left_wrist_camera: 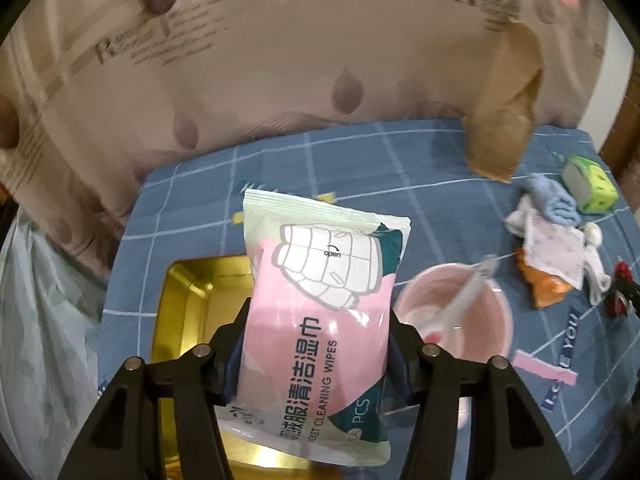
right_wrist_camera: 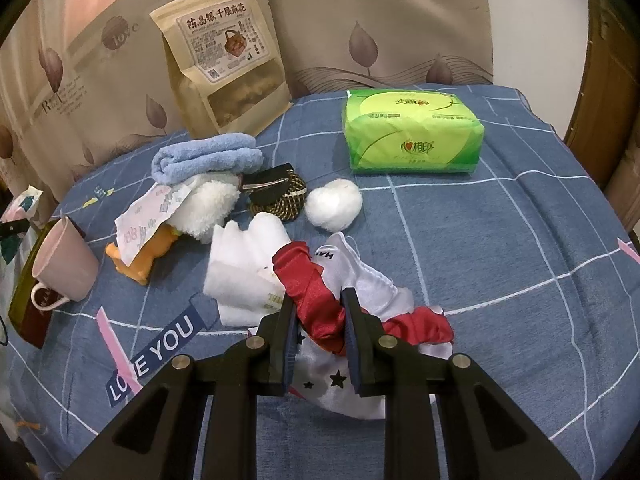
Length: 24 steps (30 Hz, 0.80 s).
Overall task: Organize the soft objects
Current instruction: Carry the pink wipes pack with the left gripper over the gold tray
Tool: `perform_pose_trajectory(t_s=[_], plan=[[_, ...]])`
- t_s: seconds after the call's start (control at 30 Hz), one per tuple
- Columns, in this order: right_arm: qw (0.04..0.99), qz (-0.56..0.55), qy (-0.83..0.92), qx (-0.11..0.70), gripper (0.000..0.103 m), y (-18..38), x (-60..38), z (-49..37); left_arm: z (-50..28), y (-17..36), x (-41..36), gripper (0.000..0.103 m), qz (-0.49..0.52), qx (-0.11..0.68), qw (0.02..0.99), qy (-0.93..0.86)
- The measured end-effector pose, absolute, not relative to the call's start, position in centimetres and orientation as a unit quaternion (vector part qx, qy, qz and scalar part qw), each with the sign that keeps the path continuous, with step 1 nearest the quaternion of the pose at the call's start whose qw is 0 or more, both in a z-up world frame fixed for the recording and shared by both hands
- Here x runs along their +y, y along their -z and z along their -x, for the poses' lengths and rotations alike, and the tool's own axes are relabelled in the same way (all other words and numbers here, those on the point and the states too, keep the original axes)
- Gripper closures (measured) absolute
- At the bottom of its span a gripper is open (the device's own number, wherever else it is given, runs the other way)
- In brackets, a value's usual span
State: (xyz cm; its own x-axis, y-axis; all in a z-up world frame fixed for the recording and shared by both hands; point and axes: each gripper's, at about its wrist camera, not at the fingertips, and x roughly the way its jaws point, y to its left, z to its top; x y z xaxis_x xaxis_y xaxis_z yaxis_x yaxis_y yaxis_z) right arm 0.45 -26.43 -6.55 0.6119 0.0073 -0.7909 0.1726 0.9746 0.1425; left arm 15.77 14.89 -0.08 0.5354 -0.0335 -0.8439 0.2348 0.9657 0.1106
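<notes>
Left tongs (left_wrist_camera: 318, 344) clenched on pink wipes pack (left_wrist_camera: 320, 320), held above gold tray (left_wrist_camera: 192, 304) at 9 o'clock of pink cup (left_wrist_camera: 460, 316). Right tongs (right_wrist_camera: 320, 312) clenched on red satin cloth (right_wrist_camera: 316, 296), on white fabric (right_wrist_camera: 368, 280) on surface (right_wrist_camera: 500, 260).

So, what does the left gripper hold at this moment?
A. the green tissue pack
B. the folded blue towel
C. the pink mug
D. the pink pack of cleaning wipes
D: in the left wrist view the left gripper is closed on the two sides of the pink pack of cleaning wipes, which hangs above the gold tray.
</notes>
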Motion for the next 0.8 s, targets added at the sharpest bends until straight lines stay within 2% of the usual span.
perform_pose_trajectory(t_s=[0.37,0.8], plan=[[0.891,-0.096,0.048,0.442,0.082,6.8,-26.3,-0.5,-18.1,3.3,20.8,0.045,-0.082,0.511,0.855,0.028],[0.889,-0.089,0.048,0.447,0.082,7.1,-25.9,-0.7,-20.4,6.6,24.2,0.045,-0.065,0.538,0.841,0.003]])
